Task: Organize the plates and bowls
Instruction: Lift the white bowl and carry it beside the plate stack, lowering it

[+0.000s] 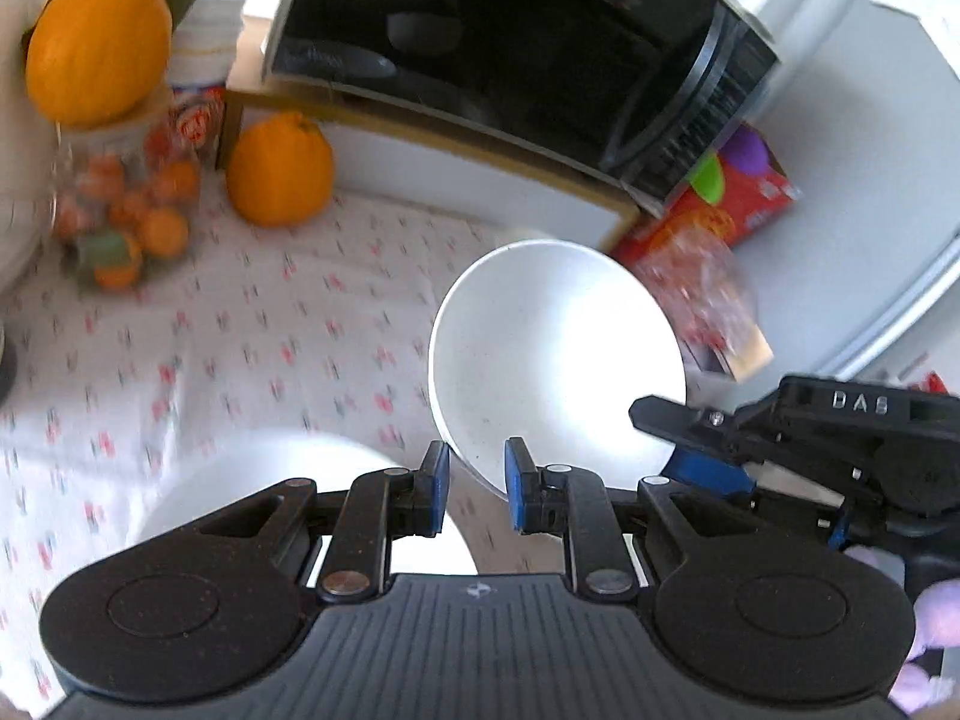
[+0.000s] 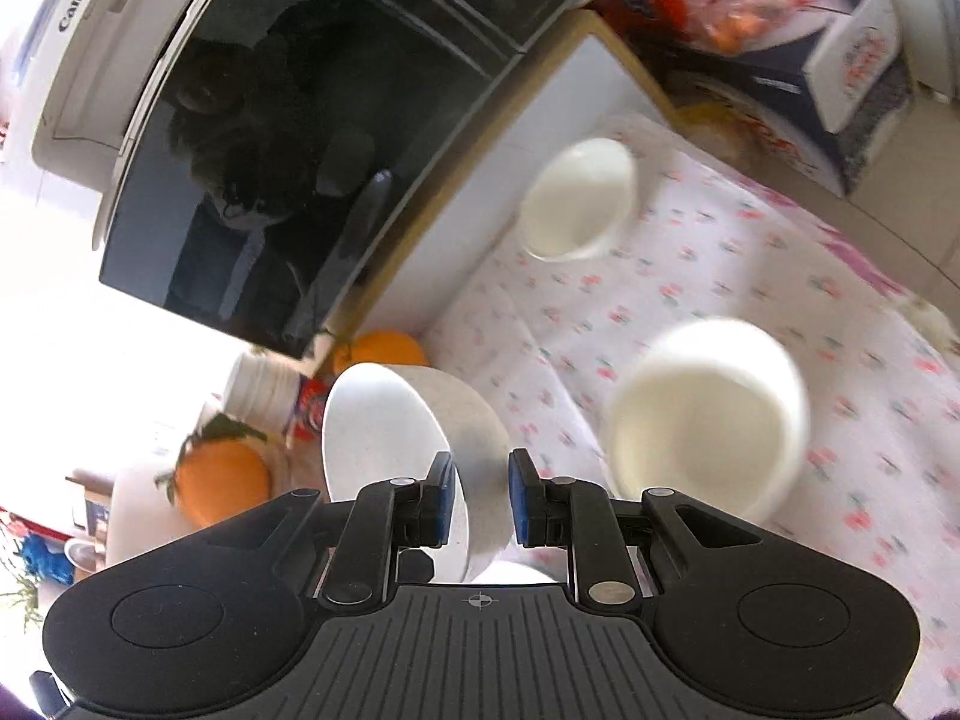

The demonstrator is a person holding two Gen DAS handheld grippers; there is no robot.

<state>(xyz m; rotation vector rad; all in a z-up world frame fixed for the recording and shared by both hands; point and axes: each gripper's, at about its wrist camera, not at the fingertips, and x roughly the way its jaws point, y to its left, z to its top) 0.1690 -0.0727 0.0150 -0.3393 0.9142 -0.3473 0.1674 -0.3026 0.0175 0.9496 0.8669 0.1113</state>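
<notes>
Left wrist view: the left gripper point(image 1: 475, 483) pinches the near rim of a round white ceramic bowl point(image 1: 558, 354) between its blue pads, the bowl tilted up on edge above the white floral-print tablecloth point(image 1: 240, 336); the right gripper point(image 1: 690, 450) reaches in from the right edge and meets the same bowl's rim at its lower right (its tips are hidden behind the rim, so its grip cannot be read here). Below the left gripper a pale, blurred round white shape point(image 1: 312, 498) lies partly hidden by the gripper body; whether it is a plate or a bowl is hard to make out. Behind stand a black-fronted microwave oven point(image 1: 510, 54), a large orange citrus fruit point(image 1: 280, 168) and a clear glass jar of small oranges point(image 1: 120, 198), smeared by blur.

Right wrist view: the right gripper point(image 2: 480, 495) clamps the rim and wall of that white bowl point(image 2: 390, 438), seen from the side; its base is cut off behind the gripper body. On the tablecloth point(image 2: 690, 276) sit two more white bowls, a nearer blurred one point(image 2: 708, 414) just right of the gripper and a smaller one point(image 2: 579, 204) farther off beside the microwave's stand; a dark blue and white carton point(image 2: 852, 78) stands at the upper right.
</notes>
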